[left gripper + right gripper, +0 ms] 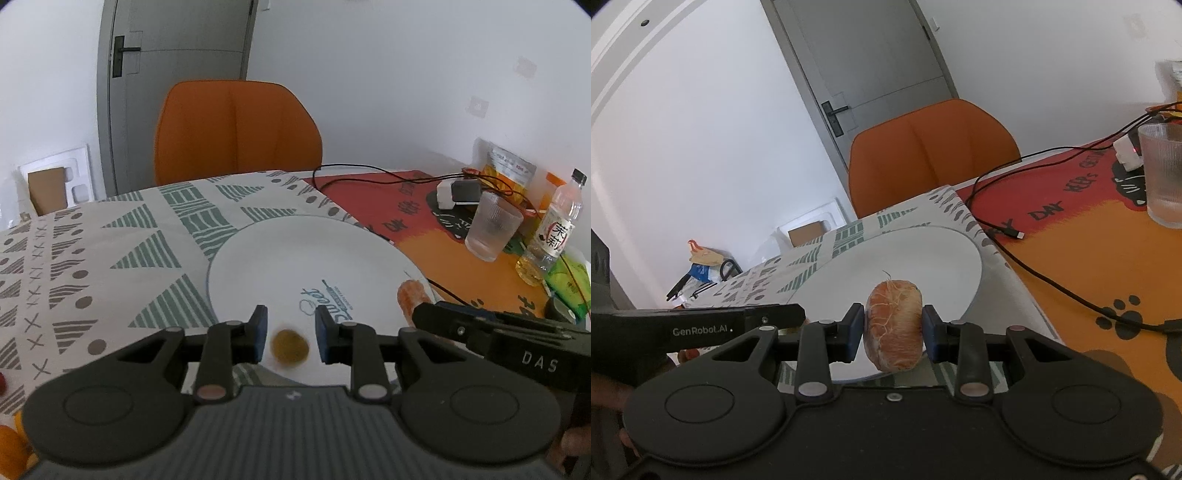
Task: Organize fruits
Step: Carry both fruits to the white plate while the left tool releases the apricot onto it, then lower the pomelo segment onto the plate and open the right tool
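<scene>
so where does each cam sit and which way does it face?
Left wrist: on the left gripper, open, facing the white round plate and a small yellow-brown fruit; the right gripper intrudes at right.
Right wrist: on the right gripper, shut on a peeled orange segment above the plate.
Shared: plate, orange chair, ribbed glass.

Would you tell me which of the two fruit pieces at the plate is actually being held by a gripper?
The peeled orange piece: the right gripper is shut on it above the plate. The small brownish fruit sits on the plate, untouched between the open left gripper fingers.
</scene>
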Motion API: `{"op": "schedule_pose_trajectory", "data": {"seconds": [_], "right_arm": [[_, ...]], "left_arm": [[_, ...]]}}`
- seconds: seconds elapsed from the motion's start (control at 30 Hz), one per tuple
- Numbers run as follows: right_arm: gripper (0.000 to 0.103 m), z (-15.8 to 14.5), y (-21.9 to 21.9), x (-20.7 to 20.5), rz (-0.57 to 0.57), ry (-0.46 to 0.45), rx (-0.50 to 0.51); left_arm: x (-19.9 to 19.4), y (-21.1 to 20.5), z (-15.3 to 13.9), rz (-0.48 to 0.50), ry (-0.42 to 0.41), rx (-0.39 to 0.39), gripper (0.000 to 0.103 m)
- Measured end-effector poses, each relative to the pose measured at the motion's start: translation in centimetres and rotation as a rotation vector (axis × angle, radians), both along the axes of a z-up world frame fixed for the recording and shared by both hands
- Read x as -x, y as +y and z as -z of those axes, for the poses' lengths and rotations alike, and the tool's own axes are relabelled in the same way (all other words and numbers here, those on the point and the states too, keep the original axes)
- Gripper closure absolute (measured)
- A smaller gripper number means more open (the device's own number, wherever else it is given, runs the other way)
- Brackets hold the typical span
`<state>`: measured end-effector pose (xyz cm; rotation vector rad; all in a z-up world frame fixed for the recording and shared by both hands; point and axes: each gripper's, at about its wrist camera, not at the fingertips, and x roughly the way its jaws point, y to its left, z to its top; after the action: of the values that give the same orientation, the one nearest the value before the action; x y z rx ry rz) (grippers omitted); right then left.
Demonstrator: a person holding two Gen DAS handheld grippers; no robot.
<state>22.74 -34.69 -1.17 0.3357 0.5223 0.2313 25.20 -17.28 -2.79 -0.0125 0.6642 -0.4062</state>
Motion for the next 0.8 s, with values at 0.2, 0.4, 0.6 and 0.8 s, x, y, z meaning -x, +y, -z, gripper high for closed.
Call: {"op": "schedule_pose_trajectory", "data": {"seconds": [0.2,0.4,0.6,0.8], "right_arm": [[0.071,0.0,0.1,-0.5,0.003,-0.002,0.006],[0.069,-0.4,0.2,-1.2,0.027,-0.011,0.024],[0.050,-1.0,0.4,-1.2,0.041,-0.030,0.032],[0.039,-1.3,1.6,-0.6,0.005,-0.028,0.040]], "left_arm": [[0.3,1.4,-0.3,-0.024,0.005,0.003,0.074],[0.9,3.5,-1.1,-0.074,-0.006,0.014,0.072],[1.7,6.2,-1.5,-0.144,-0.013,0.013,0.057],[2.8,9.0,-2.1,-0.226,-0.043,0.008,0.038]]}}
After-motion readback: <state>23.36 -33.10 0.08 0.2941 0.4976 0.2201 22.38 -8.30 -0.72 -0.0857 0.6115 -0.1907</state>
